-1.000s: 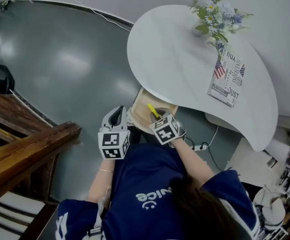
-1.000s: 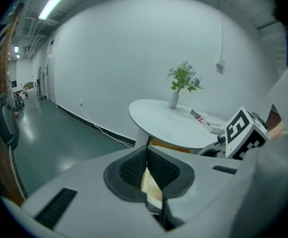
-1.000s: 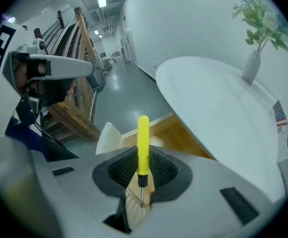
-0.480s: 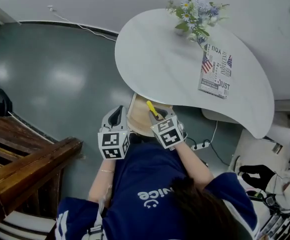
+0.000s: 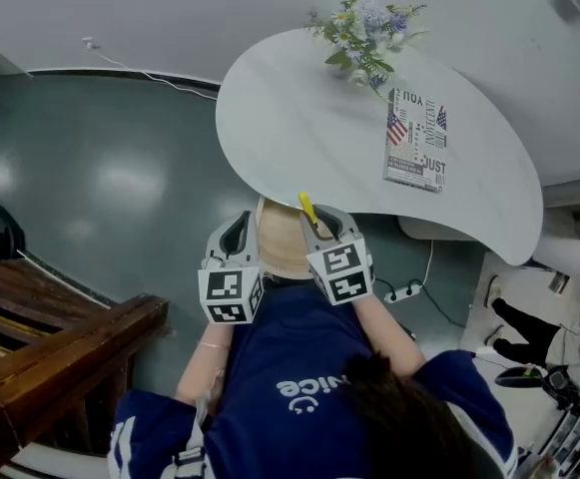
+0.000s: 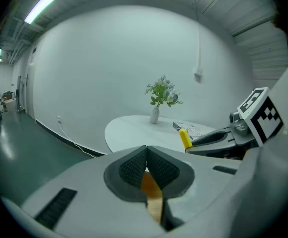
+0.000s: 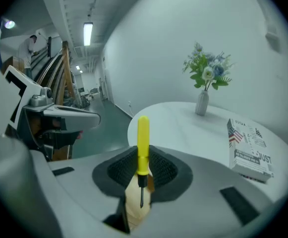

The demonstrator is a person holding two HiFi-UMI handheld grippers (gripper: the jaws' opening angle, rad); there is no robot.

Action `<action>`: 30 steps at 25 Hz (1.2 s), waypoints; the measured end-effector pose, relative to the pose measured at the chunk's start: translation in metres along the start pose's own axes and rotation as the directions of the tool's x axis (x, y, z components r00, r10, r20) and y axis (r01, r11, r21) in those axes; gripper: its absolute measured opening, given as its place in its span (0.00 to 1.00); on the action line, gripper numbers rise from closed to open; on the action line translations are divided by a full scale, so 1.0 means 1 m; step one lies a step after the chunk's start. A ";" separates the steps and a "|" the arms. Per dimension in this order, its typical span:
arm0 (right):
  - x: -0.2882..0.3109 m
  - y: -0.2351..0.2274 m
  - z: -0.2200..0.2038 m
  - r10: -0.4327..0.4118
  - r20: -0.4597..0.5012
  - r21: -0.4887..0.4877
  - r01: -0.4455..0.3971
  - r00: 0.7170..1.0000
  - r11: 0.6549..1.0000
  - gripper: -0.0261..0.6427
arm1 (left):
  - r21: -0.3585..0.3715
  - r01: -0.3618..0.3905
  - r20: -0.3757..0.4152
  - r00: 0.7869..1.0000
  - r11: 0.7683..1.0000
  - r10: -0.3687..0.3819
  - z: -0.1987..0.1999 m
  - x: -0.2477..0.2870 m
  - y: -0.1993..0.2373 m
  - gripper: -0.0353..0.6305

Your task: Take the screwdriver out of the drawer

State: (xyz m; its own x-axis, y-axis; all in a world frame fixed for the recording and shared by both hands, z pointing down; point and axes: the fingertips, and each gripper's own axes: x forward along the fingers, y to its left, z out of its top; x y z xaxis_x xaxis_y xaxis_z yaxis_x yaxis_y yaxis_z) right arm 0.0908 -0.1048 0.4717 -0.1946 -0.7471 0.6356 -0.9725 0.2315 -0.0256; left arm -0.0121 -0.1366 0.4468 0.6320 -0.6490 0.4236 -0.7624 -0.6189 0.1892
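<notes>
The yellow-handled screwdriver [image 7: 143, 145] stands upright between the pads of my right gripper [image 7: 143, 166], which is shut on its handle, with the thin shaft pointing down. In the head view the screwdriver [image 5: 308, 209] pokes up from the right gripper [image 5: 321, 224] above the open wooden drawer [image 5: 278, 239] under the table's near edge. My left gripper [image 5: 235, 232] hovers just left of the drawer; its pads [image 6: 134, 166] are pressed together with nothing held, and the drawer's wood shows below them. The left gripper view also catches the screwdriver [image 6: 185, 139] at its right.
A white rounded table [image 5: 309, 118] lies ahead, with a vase of flowers [image 5: 364, 33] and a flag-printed booklet [image 5: 416, 140] on it. A wooden stair rail [image 5: 60, 342] runs at the lower left. A power strip and cable [image 5: 401, 292] lie on the grey floor to the right.
Both grippers have risen. The right one has lifted the screwdriver up out of the drawer toward the table's edge, and the head view has shifted toward the table.
</notes>
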 end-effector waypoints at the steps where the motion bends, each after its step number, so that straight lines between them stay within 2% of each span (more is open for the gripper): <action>1: -0.005 -0.004 0.004 -0.021 0.028 -0.004 0.021 0.999 1.000 0.15 | 0.008 0.006 0.006 1.000 1.000 -0.006 0.002 0.000 -0.003 0.06; 9: -0.035 -0.032 0.026 -0.145 0.154 0.066 0.136 0.977 0.989 0.15 | 0.059 0.030 0.060 0.998 0.998 -0.033 0.022 0.002 -0.019 0.06; 16: -0.061 -0.054 0.046 -0.248 0.254 0.112 0.226 0.935 0.968 0.15 | 0.085 0.048 0.095 0.994 0.995 -0.056 0.036 0.006 -0.026 0.06; 21: -0.071 -0.058 0.054 -0.267 0.302 0.107 0.245 0.915 0.964 0.15 | 0.112 0.062 0.128 0.989 0.992 -0.076 0.052 0.007 -0.033 0.06; 30: -0.077 -0.058 0.058 -0.286 0.329 0.103 0.267 0.900 0.958 0.15 | 0.138 0.079 0.150 0.984 0.987 -0.100 0.060 0.008 -0.038 0.06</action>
State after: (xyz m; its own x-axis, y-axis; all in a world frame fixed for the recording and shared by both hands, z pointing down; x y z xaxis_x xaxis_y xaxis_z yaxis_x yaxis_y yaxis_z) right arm 0.1546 -0.0965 0.3795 0.0611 -0.9435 0.3257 -0.9970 -0.0419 0.0658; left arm 0.0301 -0.1443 0.3896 0.7184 -0.6430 0.2654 -0.6836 -0.7233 0.0978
